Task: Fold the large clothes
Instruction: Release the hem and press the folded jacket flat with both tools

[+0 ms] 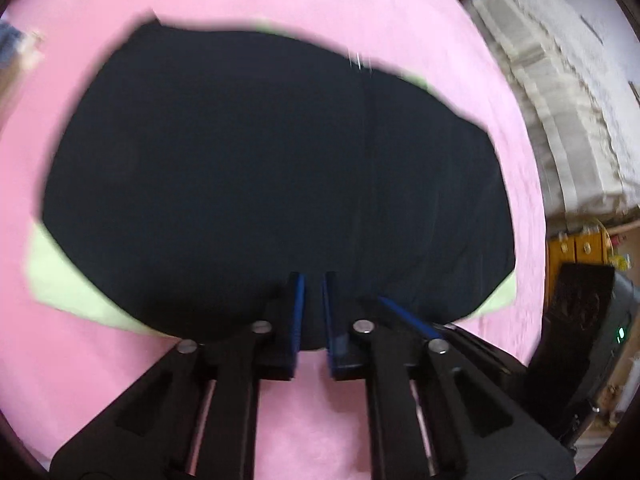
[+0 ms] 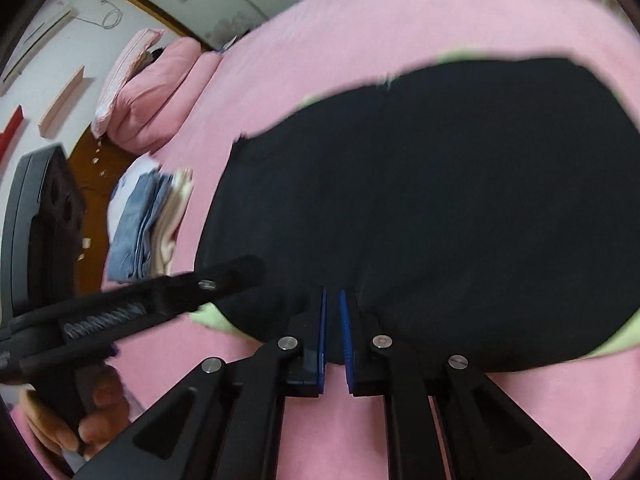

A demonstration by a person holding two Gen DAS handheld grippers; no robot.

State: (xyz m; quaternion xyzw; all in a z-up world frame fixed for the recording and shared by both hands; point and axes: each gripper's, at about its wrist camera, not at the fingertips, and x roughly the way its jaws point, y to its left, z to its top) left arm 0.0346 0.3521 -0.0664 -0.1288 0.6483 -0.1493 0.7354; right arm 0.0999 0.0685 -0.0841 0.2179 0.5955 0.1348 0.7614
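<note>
A dark garment [image 1: 256, 168] lies flat on the pink bed [image 1: 320, 420], over a pale green layer. My left hand-held gripper [image 1: 313, 280] and right hand-held gripper [image 2: 333, 294] each sit at its near edge, jaws narrowly parted; whether they pinch cloth, I cannot tell.

Pink bed [image 2: 400, 12]; pink pillows [image 2: 152, 92]; white wall [image 2: 60, 60].
</note>
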